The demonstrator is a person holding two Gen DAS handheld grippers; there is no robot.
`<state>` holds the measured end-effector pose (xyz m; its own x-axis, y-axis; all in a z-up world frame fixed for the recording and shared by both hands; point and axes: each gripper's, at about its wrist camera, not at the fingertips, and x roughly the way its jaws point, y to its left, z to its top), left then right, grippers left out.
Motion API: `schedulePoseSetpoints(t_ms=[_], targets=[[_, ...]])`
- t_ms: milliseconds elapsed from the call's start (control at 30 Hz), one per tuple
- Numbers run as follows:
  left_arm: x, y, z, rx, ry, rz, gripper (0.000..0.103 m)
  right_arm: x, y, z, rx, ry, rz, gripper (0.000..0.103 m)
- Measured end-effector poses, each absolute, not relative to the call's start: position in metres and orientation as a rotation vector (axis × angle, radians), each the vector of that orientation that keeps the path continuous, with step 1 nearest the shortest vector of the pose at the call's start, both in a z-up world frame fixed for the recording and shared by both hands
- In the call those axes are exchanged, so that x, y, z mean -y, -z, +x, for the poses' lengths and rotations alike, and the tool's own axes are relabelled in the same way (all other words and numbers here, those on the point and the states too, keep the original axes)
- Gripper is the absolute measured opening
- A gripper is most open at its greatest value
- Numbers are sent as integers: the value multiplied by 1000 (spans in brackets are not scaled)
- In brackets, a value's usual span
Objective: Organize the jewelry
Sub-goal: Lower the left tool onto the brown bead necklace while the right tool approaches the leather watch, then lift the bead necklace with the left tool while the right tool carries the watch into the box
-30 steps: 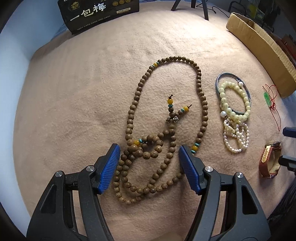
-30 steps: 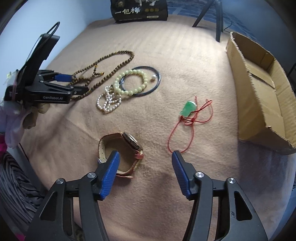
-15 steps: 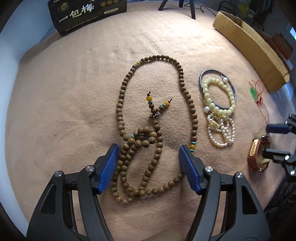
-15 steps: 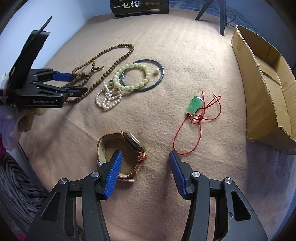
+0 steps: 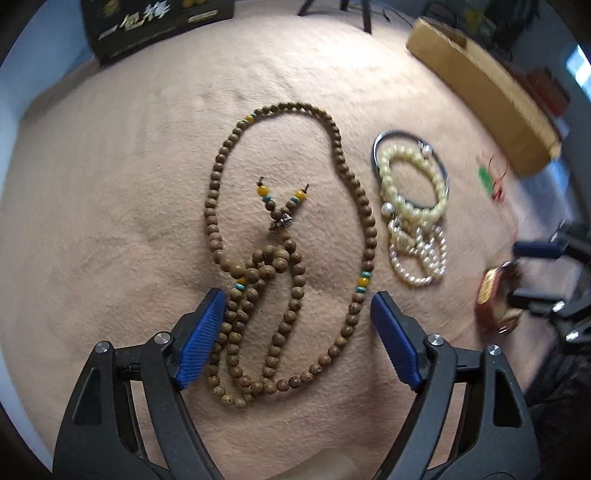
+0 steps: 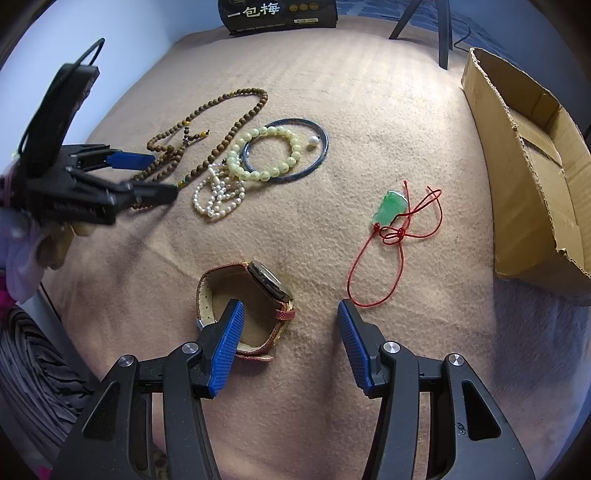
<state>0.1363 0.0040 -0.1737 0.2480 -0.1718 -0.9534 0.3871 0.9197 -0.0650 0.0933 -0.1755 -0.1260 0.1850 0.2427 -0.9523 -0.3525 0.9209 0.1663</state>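
Observation:
A long wooden bead necklace (image 5: 288, 236) lies on the tan cloth; it also shows in the right wrist view (image 6: 218, 136). My left gripper (image 5: 295, 328) is open, its blue pads either side of the necklace's bunched lower end. A pale bead bracelet (image 5: 410, 184) lies over a dark bangle (image 6: 306, 147), with a pearl bracelet (image 6: 218, 195) beside them. My right gripper (image 6: 291, 328) is open, its left pad inside the loop of a brown-strapped watch (image 6: 255, 302). A green pendant on red cord (image 6: 391, 210) lies ahead of it to the right.
An open cardboard box (image 6: 532, 166) stands at the right. A black printed box (image 6: 280, 14) and tripod legs (image 6: 443, 33) stand at the far edge. The cloth's near left edge drops to a striped fabric (image 6: 33, 387).
The left gripper drew back and rose a little, so the necklace sits further ahead. The right gripper moved forward over the watch, its left pad now inside the strap loop.

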Motion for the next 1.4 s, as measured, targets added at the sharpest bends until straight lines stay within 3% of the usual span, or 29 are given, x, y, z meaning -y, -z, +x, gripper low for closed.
schedulePoseSetpoints(t_ms=[233,467,633,867,1400], targets=[[14,172,139,-1236,295,207,80,170,130,92,-1321,-419,-138,52],[-3,171,162,-1225,244,141,34,160,135,94,-1312,-422,-188,52],[-11,174,169,-1214,231,107,13,150,138,94,-1305,-422,-238,49],[-21,170,168,-1207,227,73,12,146,140,98,-1301,-422,-242,14],[-56,96,158,-1034,234,-71,12,172,103,101,-1200,-389,-160,13]])
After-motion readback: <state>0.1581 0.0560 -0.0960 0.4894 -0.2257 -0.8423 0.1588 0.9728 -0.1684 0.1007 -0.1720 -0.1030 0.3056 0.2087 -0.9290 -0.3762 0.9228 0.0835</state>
